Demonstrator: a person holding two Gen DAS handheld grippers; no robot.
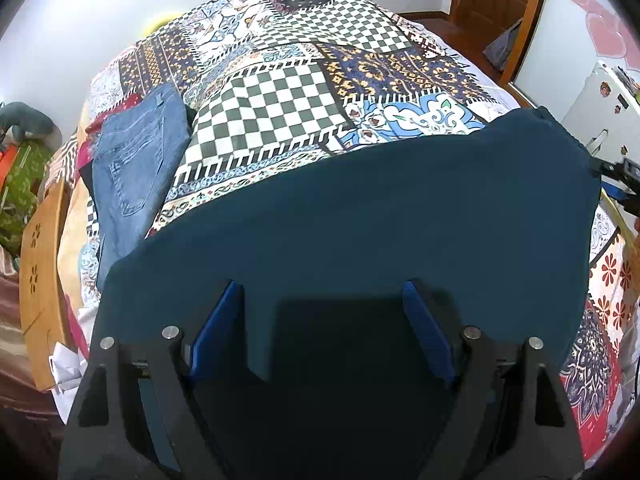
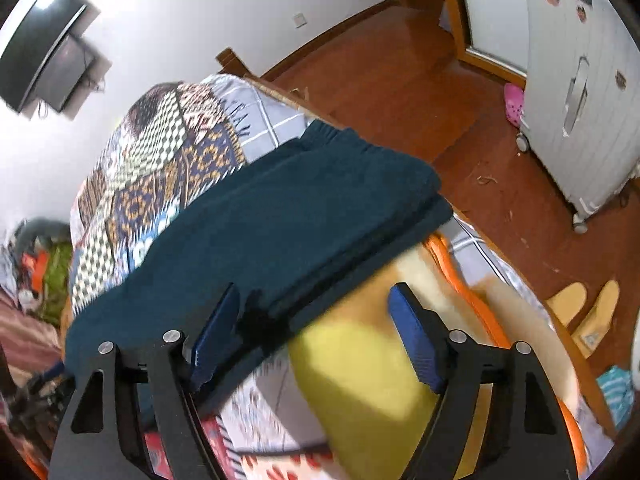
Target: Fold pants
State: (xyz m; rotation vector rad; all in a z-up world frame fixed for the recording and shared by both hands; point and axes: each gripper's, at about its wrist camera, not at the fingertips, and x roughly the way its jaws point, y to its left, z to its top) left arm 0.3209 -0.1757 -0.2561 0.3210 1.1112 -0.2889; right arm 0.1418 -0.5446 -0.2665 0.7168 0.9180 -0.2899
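Dark teal pants [image 1: 380, 208] lie folded across the near side of the bed. In the right wrist view the pants [image 2: 288, 208] show stacked layers with the elastic waistband at the far end. My left gripper [image 1: 324, 292] is open and hovers over the near edge of the pants, with the blue pads wide apart and nothing between them. My right gripper [image 2: 314, 300] is open at the pants' near right edge; its left finger [image 2: 220, 320] is over the cloth, its right finger over yellow bedding. The right gripper also shows at the right edge of the left wrist view [image 1: 620, 176].
The bed has a patchwork quilt [image 1: 280, 92]. Folded blue jeans [image 1: 136, 168] lie on its left side. A wooden bed frame [image 1: 40, 280] is at the left. A yellow pillow [image 2: 360, 380] and an orange strip lie by my right gripper. A white cabinet [image 2: 580, 92] stands on the wooden floor.
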